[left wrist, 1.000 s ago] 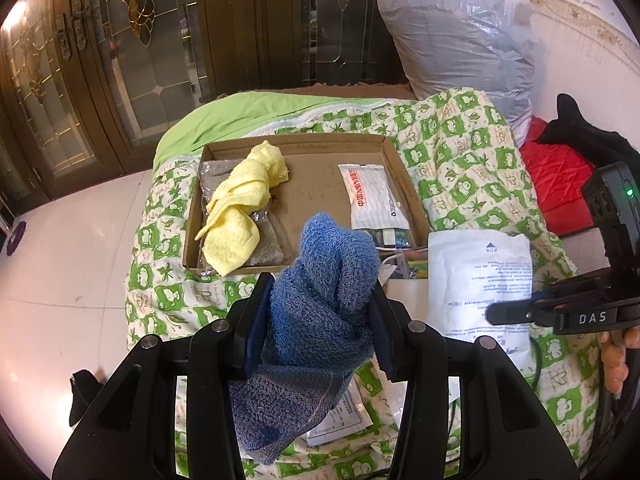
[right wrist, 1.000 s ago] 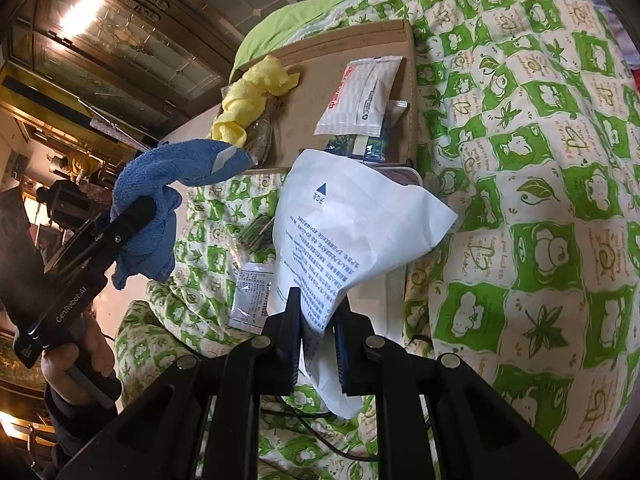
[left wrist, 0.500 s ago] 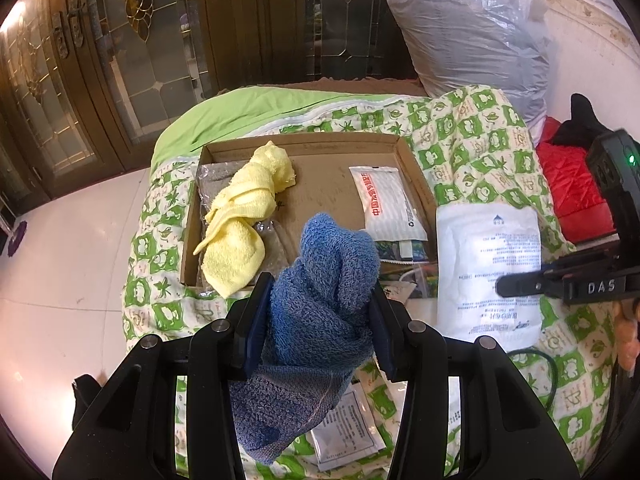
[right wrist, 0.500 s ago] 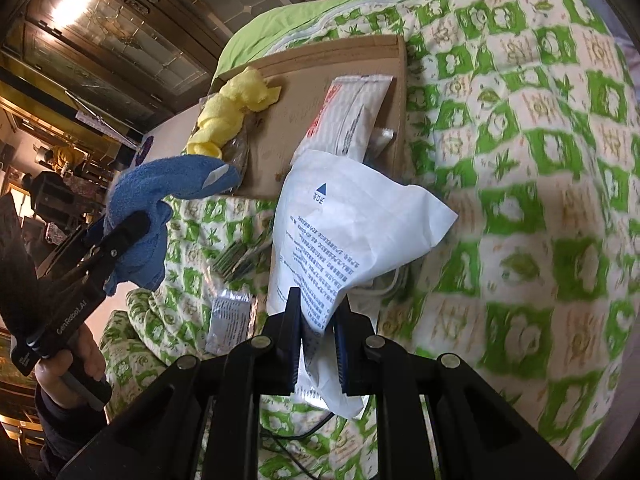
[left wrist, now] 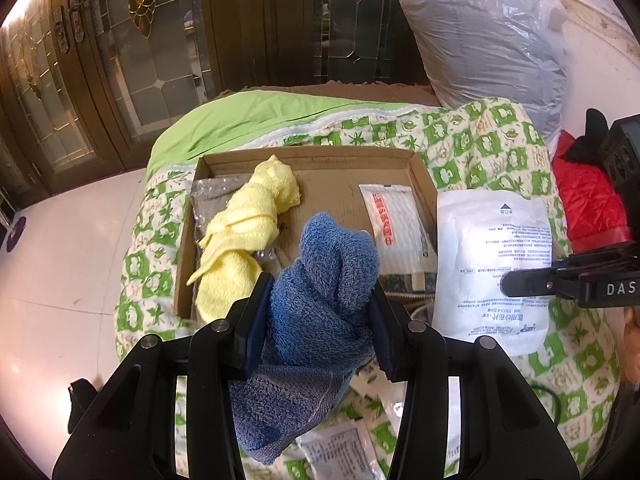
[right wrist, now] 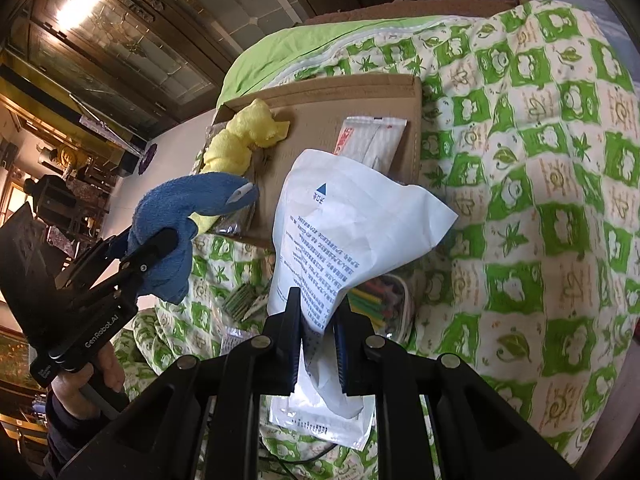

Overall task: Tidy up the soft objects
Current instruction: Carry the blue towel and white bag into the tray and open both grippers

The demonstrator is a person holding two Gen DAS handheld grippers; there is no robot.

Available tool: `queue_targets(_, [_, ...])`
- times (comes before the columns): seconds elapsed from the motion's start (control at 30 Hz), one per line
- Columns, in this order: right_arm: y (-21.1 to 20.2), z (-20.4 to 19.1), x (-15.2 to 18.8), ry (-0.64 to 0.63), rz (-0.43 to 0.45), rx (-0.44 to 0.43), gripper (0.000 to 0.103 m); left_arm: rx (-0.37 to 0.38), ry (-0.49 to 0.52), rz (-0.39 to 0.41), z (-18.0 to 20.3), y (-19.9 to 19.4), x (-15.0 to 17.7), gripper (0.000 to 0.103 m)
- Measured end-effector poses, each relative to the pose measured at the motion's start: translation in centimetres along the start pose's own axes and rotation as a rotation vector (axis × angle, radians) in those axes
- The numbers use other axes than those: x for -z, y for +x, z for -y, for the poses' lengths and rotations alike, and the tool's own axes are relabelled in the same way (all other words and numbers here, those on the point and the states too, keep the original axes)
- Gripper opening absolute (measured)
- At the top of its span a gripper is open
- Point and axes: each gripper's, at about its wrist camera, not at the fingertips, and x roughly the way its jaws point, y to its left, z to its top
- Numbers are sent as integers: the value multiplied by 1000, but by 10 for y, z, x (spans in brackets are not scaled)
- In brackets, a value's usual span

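Note:
My left gripper (left wrist: 318, 300) is shut on a bunched blue towel (left wrist: 320, 296), held in the air just short of the cardboard tray's (left wrist: 308, 156) near edge. My right gripper (right wrist: 318, 320) is shut on a white printed packet (right wrist: 348, 236), which hangs above the green patterned quilt beside the tray's right wall. A yellow towel (left wrist: 240, 236) and a white packet with red print (left wrist: 394, 222) lie inside the tray. In the right wrist view the blue towel (right wrist: 184, 220) and the left gripper (right wrist: 160, 248) show at the left, near the yellow towel (right wrist: 236, 140).
Several small packets (left wrist: 340, 452) and a pouch of coloured sticks (right wrist: 380, 300) lie on the quilt (right wrist: 540, 200) in front of the tray. A plastic-wrapped grey pillow (left wrist: 484, 32) and a red padded item (left wrist: 588, 204) sit at the right. Wooden glass doors stand behind.
Both grippers have moved forward toward the tray, each keeping its grip. The tray and its contents look larger and nearer; the white packet has drawn level with the tray's right side.

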Motion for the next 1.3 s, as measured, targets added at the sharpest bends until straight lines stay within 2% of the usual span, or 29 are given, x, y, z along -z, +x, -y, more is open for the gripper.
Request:
queue_targets(0.4, [12, 9, -48, 54, 30, 6, 13, 25, -41, -25, -10, 42, -15, 44])
queue_targets(0.67, [57, 10, -82, 73, -5, 23, 13, 12, -28, -72, -10, 88, -11, 44])
queue_targets(0.9, [96, 13, -88, 88, -71, 22, 13, -8, -29, -86, -20, 108, -6, 44])
queue_targets(1.2, [108, 6, -90, 104, -79, 16, 13, 16, -110, -92, -28, 123, -10, 46])
queue_targets(1.3, [105, 7, -91, 107, -64, 6, 17, 15, -114, -87, -29, 119, -9, 48])
